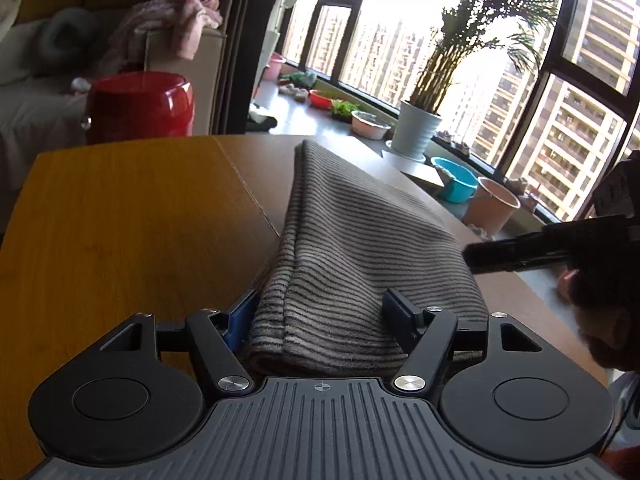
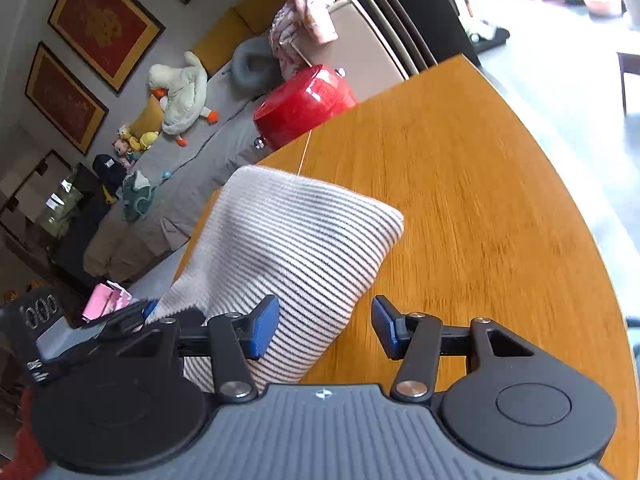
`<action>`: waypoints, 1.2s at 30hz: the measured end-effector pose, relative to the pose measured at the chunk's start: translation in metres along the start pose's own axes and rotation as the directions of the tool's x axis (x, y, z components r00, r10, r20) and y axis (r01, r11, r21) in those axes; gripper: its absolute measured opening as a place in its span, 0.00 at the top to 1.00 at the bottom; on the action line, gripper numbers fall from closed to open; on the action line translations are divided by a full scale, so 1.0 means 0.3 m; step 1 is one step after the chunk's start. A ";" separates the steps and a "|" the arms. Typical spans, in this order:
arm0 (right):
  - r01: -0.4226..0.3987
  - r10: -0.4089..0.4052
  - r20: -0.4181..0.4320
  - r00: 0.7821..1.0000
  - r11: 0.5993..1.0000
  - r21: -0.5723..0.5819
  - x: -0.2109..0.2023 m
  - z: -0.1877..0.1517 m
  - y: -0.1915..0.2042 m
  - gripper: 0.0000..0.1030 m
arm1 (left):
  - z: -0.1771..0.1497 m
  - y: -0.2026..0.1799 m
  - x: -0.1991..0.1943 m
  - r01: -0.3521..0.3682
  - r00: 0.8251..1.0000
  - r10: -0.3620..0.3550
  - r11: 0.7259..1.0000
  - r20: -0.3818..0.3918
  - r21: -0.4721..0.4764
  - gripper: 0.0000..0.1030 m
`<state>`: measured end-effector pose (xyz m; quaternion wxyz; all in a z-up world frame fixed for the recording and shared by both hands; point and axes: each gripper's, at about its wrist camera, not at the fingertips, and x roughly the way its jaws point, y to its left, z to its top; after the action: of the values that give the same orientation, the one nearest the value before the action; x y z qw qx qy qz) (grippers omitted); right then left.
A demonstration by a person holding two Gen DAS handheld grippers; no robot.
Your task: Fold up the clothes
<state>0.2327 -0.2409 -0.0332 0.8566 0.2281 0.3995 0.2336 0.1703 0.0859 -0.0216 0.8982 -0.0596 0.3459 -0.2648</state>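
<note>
Jaws of both grippers gape around striped cloth [image 1: 352, 240], seemingly unclamped, on table [image 1: 120, 220].

Red stool [image 1: 140, 106], potted palm [image 1: 416, 132], plush duck [image 2: 182, 94], framed pictures [image 2: 104, 24].

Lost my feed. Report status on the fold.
Both grippers open: left gripper straddles the striped cloth, right gripper over its edge. Cloth folded into a narrow strip on the table. Nothing in the way.
</note>
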 end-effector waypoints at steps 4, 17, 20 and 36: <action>0.090 -0.082 0.055 0.995 0.982 -0.167 0.074 0.064 0.060 0.45 | -0.047 -0.034 -0.026 0.077 0.997 -0.077 0.996 0.006 -0.053 0.27; 0.157 -0.097 0.143 0.985 0.850 -0.503 -0.029 0.042 0.239 0.41 | -0.079 -0.013 -0.147 0.173 0.980 -0.163 0.981 0.112 -0.082 0.21; 0.054 0.006 0.098 0.995 0.804 -0.592 -0.117 -0.050 0.276 0.37 | -0.084 0.039 -0.144 0.155 0.984 -0.138 0.974 0.109 -0.163 0.31; 0.002 0.035 0.037 0.999 0.697 -0.717 -0.070 -0.214 0.379 0.56 | -0.130 0.110 -0.151 0.173 0.982 -0.148 0.956 0.119 -0.236 0.43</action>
<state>0.1450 -0.1506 0.0075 0.8849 -0.1142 0.2544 0.3731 0.1310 0.1403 -0.0338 0.8756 -0.2111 0.3246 -0.2887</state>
